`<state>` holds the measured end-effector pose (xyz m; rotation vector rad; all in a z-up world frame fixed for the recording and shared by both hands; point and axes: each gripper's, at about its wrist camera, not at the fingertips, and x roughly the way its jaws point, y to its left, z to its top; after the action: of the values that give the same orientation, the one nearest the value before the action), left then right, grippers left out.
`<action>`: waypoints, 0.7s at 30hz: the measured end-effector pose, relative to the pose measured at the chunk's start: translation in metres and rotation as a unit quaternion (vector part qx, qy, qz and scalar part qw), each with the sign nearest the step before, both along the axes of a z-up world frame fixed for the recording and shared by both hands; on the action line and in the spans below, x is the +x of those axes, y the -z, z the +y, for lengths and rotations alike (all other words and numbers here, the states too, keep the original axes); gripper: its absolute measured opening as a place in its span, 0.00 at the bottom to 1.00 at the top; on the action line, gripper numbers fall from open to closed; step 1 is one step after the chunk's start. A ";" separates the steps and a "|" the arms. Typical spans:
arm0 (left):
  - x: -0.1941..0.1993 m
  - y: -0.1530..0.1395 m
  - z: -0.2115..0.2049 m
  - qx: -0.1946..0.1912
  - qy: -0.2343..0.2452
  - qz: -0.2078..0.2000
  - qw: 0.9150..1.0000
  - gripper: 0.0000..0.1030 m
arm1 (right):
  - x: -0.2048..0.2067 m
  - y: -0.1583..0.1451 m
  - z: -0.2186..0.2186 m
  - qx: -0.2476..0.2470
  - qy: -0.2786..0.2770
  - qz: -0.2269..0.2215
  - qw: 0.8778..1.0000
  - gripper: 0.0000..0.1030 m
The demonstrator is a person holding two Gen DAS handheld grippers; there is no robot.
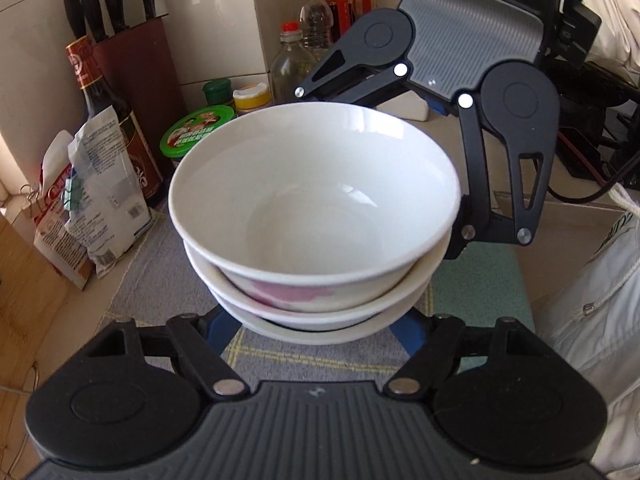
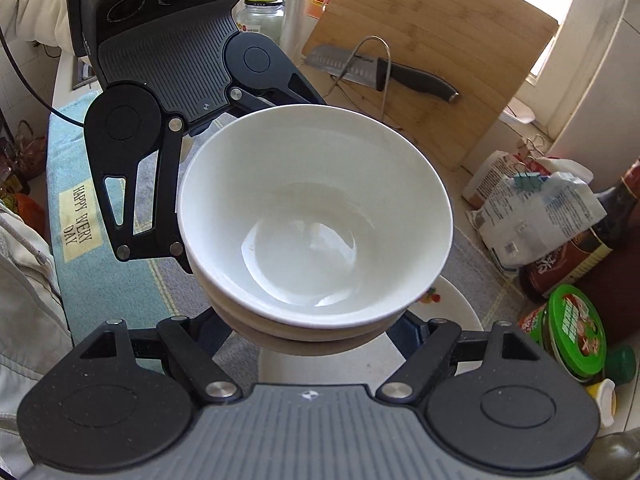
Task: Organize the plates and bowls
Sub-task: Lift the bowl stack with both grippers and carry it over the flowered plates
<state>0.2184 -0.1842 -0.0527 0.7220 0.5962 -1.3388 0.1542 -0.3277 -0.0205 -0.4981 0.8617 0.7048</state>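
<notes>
Left wrist view: a stack of white bowls (image 1: 316,216) fills the centre above a grey cloth (image 1: 168,280), the left gripper (image 1: 316,332) spread wide around its base — the right gripper (image 1: 460,216) holds the far side. Right wrist view: its fingers straddle the stack, above a white plate (image 2: 460,312); fingertips hidden.

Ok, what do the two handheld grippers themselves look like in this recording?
Both match: the left gripper and right gripper have a grey ribbed body, black rounded linkage arms with silver rivets, and blue fingers. A black cable trails from the left one. The person's sleeve is off-white.
</notes>
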 end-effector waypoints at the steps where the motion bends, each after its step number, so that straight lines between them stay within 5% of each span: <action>1: 0.002 0.002 -0.005 0.000 0.004 0.000 1.000 0.77 | 0.000 0.001 -0.004 -0.001 0.004 0.001 1.000 0.83; 21: 0.024 0.038 -0.064 0.019 0.036 0.006 0.999 0.77 | 0.015 0.035 -0.051 -0.011 0.049 0.024 0.998 0.83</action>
<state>0.2424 -0.2481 -0.0912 0.7729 0.6103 -1.4017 0.1690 -0.3788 -0.0559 -0.4566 0.9330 0.6209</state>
